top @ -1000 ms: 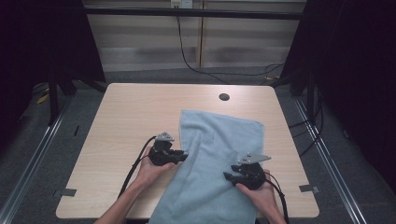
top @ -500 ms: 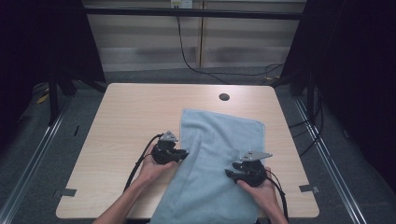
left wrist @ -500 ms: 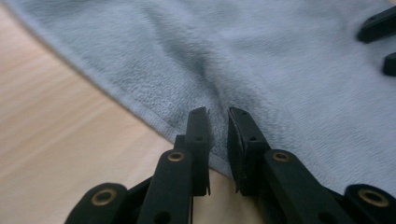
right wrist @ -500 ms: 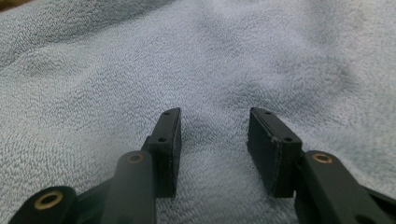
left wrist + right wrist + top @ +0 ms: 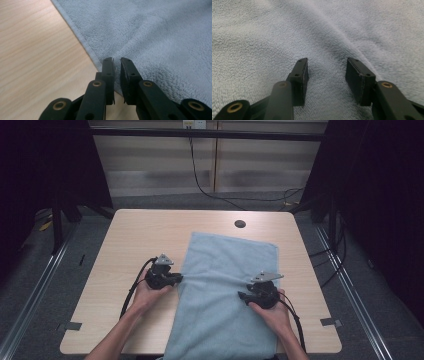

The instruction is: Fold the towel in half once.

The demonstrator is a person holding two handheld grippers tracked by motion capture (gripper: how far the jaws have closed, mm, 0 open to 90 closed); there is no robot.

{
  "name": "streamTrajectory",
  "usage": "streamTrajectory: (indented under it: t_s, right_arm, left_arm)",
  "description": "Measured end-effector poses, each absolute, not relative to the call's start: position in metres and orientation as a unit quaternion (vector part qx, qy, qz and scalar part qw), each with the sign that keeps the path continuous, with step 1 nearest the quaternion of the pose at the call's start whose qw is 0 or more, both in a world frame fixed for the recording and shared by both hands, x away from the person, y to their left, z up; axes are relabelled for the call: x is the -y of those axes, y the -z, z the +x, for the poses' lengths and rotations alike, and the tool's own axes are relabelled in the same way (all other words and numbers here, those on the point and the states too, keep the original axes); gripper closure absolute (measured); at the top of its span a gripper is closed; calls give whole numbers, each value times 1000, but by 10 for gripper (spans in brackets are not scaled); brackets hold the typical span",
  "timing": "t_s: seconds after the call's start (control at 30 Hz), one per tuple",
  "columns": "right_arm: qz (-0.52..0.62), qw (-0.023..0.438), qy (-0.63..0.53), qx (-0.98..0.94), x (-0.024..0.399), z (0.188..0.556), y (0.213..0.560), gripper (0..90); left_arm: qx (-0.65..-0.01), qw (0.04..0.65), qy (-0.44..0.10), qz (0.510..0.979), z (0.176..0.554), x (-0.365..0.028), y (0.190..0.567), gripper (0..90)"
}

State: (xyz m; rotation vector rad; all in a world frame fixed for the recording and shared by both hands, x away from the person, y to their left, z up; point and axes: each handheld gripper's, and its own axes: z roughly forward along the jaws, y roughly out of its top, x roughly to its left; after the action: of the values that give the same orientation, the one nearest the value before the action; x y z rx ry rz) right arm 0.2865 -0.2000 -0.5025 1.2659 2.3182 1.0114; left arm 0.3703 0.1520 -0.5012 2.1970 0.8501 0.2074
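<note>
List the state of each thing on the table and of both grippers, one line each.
towel: spread flat, near end hanging over the table's front edge.
left gripper: jaws have just been closing, pinching the towel's hemmed left edge.
right gripper: jaws apart, resting on the towel, nothing pinched.
table: towel and both grippers on it.

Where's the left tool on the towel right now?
In the high view the left tool sits at the blue towel's left hem, about midway along it, jaws nearly closed on that edge.
</note>
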Motion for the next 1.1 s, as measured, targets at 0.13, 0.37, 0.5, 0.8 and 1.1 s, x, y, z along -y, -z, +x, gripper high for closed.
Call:
streamTrajectory:
  t_s: [0.13, 0.37, 0.5, 0.8, 1.1]
  right_arm:
    - [429, 146, -352, -819, 190, 280, 502, 534]
    - [396, 139, -365, -831, 179, 263, 503, 531]
    - [386, 126, -368, -837, 176, 254, 502, 530]
    - [360, 100, -370, -850, 168, 196, 498, 531]
    - [387, 73, -429, -813, 187, 192, 490, 522]
  left_arm:
    - [-327, 380, -78, 861, 359, -166, 501, 818]
    - [-316, 384, -66, 865, 321, -192, 500, 810]
    - [-316, 387, -59, 864, 304, -199, 499, 789]
    - [-301, 390, -30, 870, 259, -210, 497, 708]
    - [-316, 409, -10, 856, 260, -214, 491, 645]
